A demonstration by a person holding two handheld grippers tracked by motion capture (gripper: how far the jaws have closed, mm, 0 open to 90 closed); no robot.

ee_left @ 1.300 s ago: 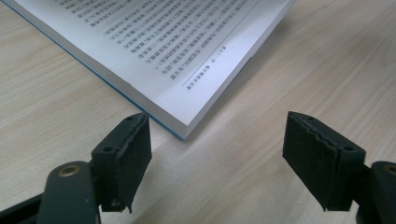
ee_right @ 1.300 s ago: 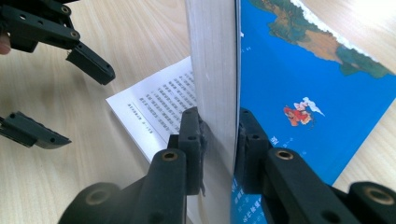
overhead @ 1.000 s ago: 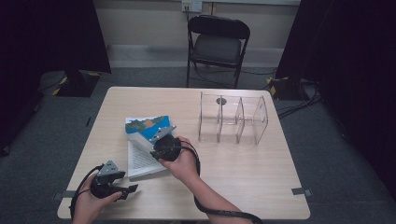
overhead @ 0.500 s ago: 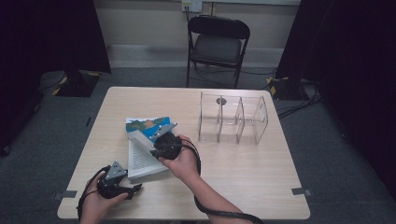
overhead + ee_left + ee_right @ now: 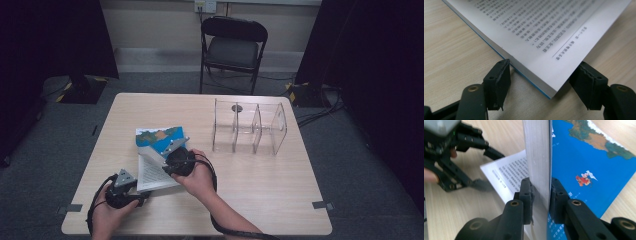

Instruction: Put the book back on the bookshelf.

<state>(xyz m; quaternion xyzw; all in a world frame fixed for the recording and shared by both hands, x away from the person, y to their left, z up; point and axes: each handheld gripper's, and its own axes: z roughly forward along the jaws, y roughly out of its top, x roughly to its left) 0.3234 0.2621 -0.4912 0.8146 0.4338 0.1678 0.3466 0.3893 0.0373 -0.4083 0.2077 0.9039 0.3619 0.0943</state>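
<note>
On table (image 5: pixel 260 180), right gripper (image 5: pixel 541 192) pinches upright book (image 5: pixel 537 152) pages

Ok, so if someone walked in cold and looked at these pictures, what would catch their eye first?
Probably the open book with its bright blue cover, near the table's front left. The right hand-held gripper is clamped on a raised wad of its pages, while the left hand-held gripper sits open around the corner of the flat pages. A clear divided rack stands to the right.
</note>
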